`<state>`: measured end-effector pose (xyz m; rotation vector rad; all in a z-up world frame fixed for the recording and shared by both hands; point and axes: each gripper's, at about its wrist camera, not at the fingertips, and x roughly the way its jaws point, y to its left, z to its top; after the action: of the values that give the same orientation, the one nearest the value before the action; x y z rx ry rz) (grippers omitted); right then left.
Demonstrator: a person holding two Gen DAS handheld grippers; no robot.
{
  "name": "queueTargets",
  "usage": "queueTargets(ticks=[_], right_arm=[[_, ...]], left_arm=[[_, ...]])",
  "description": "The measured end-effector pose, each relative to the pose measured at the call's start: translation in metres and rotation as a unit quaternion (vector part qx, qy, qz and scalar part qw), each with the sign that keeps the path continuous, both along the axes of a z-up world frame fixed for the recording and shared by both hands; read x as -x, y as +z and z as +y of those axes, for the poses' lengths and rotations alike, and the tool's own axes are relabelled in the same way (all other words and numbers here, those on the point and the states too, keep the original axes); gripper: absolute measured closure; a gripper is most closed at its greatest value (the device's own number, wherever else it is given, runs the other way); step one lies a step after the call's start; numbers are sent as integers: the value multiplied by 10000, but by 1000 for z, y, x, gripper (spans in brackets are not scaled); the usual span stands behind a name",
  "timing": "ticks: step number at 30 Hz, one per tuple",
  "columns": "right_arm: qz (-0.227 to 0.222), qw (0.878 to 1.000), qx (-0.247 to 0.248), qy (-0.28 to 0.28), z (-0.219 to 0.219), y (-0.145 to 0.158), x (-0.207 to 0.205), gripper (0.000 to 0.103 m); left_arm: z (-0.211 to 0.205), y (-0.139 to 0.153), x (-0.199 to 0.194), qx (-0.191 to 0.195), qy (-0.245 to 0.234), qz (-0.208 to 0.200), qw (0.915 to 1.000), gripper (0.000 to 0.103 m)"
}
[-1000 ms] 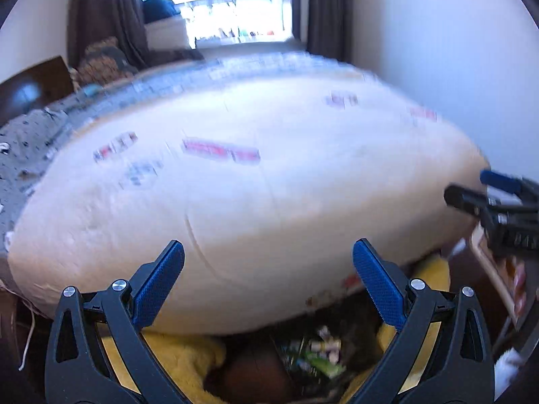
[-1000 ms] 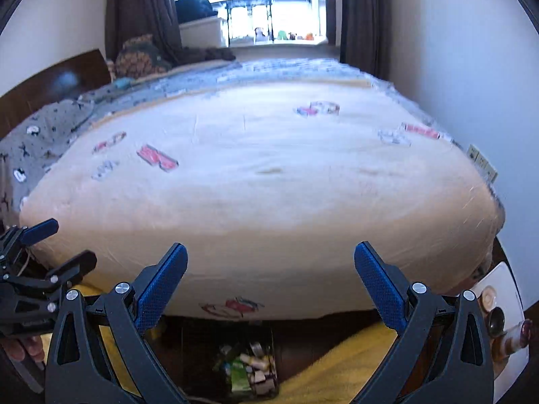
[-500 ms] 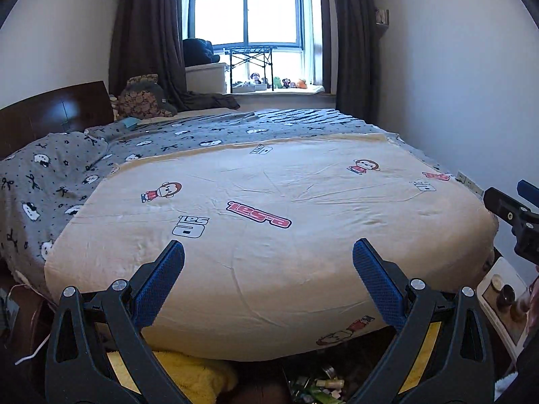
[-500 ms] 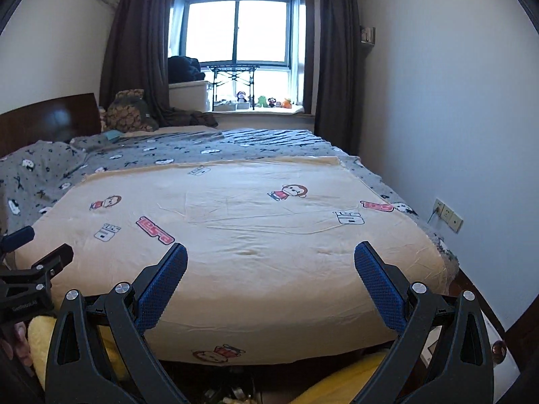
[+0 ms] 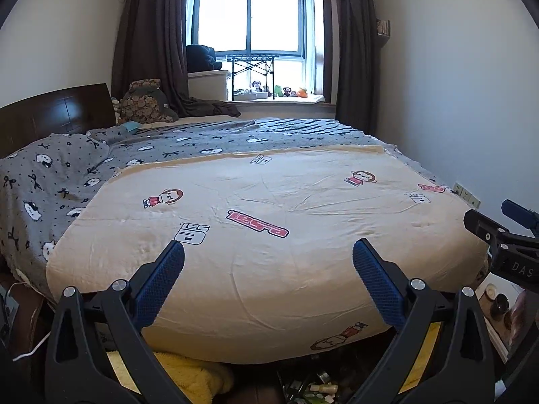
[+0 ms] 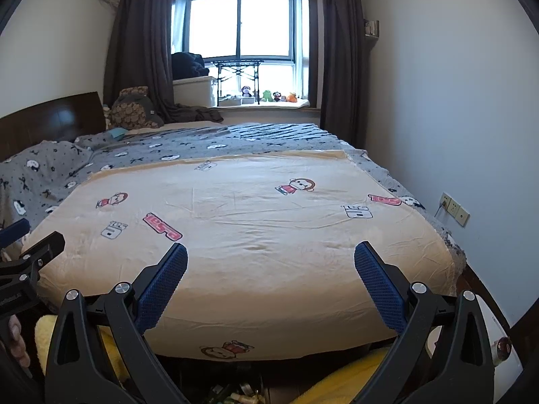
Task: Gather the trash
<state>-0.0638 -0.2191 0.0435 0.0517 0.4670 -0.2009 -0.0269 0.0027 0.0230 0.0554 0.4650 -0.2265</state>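
You have raised both grippers, left gripper and right gripper spread wide and empty, toward the bed; the trash slips low, near, between them, uncollected.

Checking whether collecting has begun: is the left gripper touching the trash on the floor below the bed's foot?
Apart. In the left wrist view the left gripper hangs open over the cream blanket; the trash lies far below its fingertips.
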Motion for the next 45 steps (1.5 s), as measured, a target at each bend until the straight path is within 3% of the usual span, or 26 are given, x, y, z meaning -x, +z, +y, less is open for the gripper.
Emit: queueTargets(ticks=[45], right_arm=[[56, 9999, 24, 103, 6, -2, -2, 4]], left_arm=[[-1, 5, 5, 42, 20, -99, 9999, 8]])
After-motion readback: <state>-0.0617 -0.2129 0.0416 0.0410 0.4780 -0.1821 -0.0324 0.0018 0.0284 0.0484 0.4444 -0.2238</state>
